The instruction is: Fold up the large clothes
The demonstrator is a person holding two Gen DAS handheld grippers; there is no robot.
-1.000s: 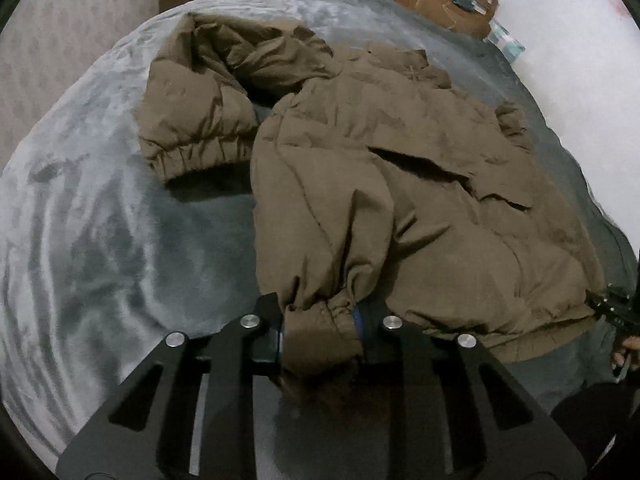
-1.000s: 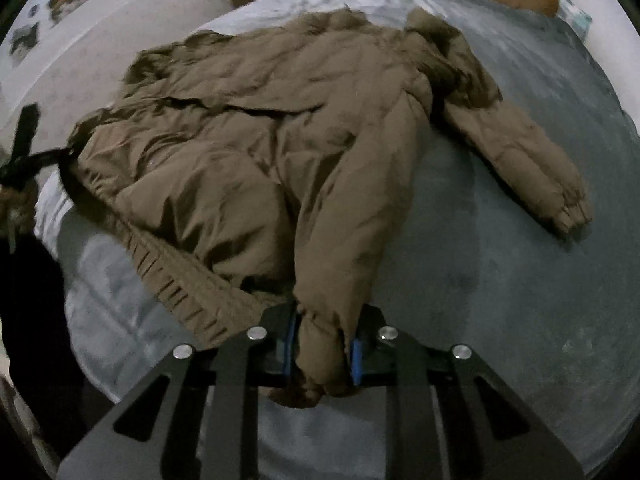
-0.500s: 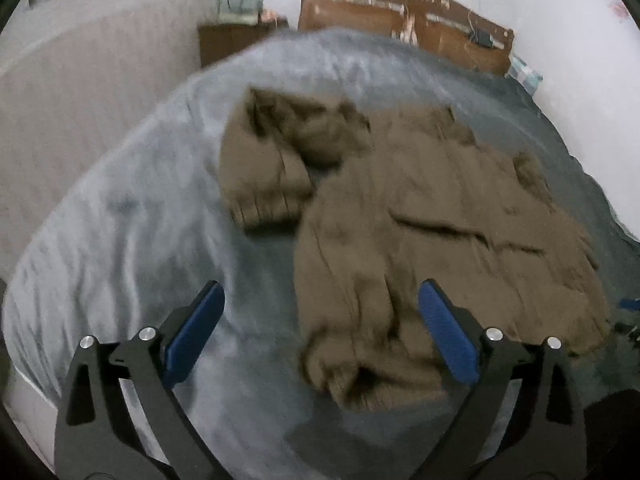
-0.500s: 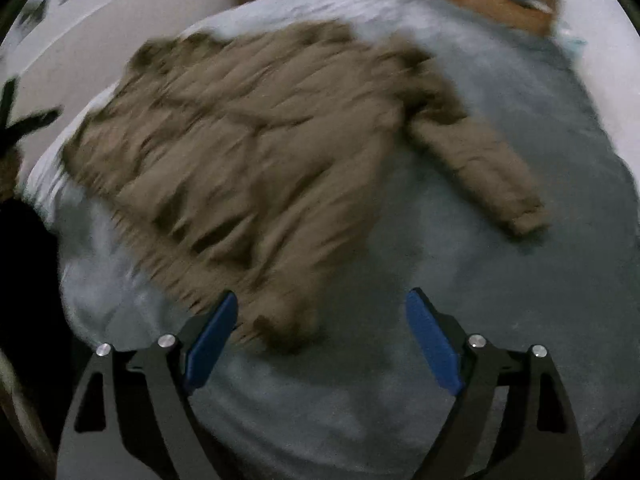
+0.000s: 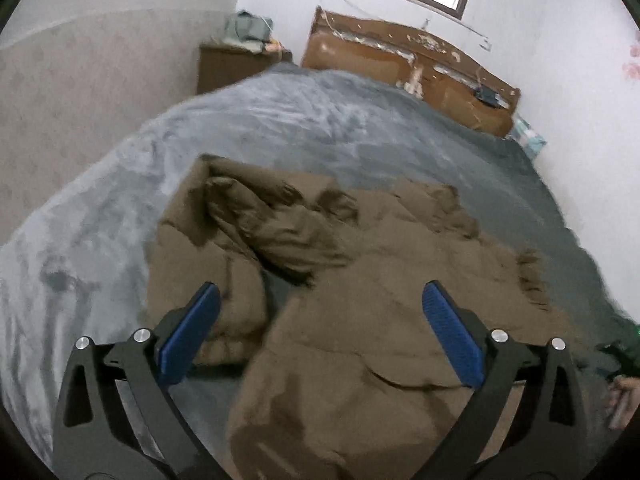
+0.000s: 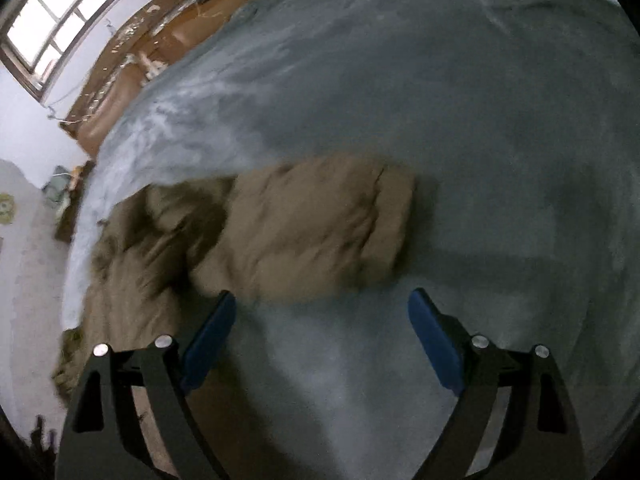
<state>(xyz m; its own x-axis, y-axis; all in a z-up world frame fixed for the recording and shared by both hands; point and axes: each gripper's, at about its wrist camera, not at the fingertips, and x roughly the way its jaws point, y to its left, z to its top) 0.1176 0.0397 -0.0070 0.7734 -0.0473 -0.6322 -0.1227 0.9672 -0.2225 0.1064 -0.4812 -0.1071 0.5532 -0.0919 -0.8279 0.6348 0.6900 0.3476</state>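
The brown padded jacket point(image 5: 360, 320) lies spread on the grey bed cover point(image 5: 280, 132), one sleeve point(image 6: 320, 236) stretched out sideways across the cover. The left gripper point(image 5: 320, 336) hangs above the jacket, its jaws opening and nothing between its blue pads point(image 5: 188, 336). The right gripper point(image 6: 320, 340) is spread wide and empty over bare cover just beside the sleeve.

jacket point(image 5: 360, 320): brown puffy quilted cloth, matt | bedcover point(image 5: 280, 128): grey plush, soft sheen | headboard point(image 5: 400, 64): glossy brown wood, chipped and scuffed | left gripper point(image 5: 320, 336): matt black plastic, ribbed blue pads point(image 5: 452, 340), shiny metal screws
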